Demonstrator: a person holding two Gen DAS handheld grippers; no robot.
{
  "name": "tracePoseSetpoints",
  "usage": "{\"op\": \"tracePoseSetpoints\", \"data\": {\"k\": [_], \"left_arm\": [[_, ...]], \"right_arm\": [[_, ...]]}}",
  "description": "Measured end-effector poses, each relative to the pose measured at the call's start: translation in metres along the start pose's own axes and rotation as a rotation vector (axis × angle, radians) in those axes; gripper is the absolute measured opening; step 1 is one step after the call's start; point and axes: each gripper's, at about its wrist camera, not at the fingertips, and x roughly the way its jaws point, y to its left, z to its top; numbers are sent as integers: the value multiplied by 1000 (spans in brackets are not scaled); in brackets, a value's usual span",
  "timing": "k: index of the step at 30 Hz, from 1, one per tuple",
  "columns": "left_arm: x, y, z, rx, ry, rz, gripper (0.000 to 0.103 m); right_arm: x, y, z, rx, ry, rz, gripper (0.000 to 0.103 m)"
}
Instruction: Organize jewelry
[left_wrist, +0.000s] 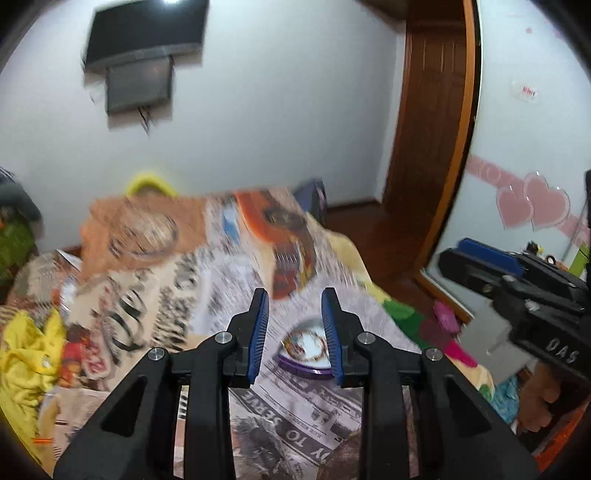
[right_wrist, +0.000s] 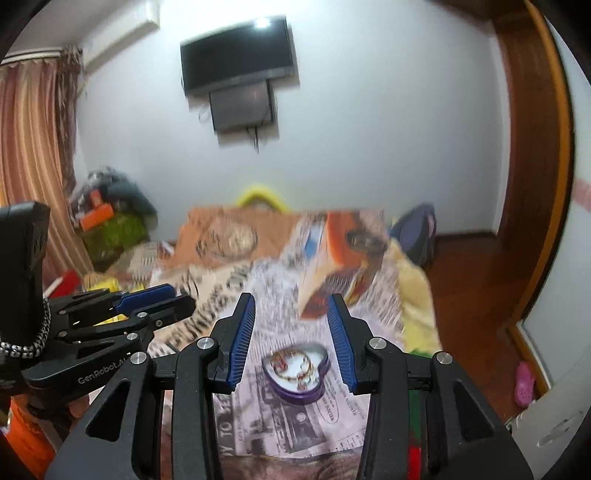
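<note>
the heart-shaped tin (right_wrist: 295, 373) with jewelry inside lies on the newspaper (right_wrist: 295, 424), straight ahead and below both grippers. the right gripper (right_wrist: 291, 339) and left gripper (left_wrist: 295, 332) are spread apart, empty. the right one looks a little nearer, i think.

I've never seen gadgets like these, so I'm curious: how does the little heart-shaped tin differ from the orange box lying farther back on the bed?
The heart-shaped tin is small, purple-sided and open, with jewelry visible inside; the orange box looks bigger, rectangular, printed, and shows no contents. The tin lies flat, close to the right gripper; the box sits farther back, tilted. Both rest on the newspaper covering the bed.
</note>
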Motion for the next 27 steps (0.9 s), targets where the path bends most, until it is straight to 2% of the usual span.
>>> {"op": "tracePoseSetpoints", "data": {"k": [6, 8, 10, 12, 15, 18, 20, 27], "left_arm": [[-79, -12, 5, 12, -196, 38, 37], [-102, -16, 3, 21, -255, 48, 42], [-125, -19, 1, 21, -316, 44, 55], [-142, -21, -1, 19, -353, 38, 63], [-159, -25, -5, 24, -383, 36, 72], [-168, -27, -10, 25, -400, 39, 86], [-171, -29, -14, 27, -407, 42, 88], [-178, -32, -20, 20, -391, 43, 91]], "right_arm": [[-70, 18, 9, 0, -189, -65, 37], [-85, 24, 9, -10, -233, -89, 37], [-99, 31, 7, -18, -278, -116, 38], [-108, 36, 5, -21, -310, -133, 46], [-115, 41, 1, -18, -347, -155, 56], [-118, 45, -3, -22, -362, -184, 70], [-122, 47, -4, -23, -373, -196, 85], [-127, 52, -8, -28, -389, -248, 100]]}}
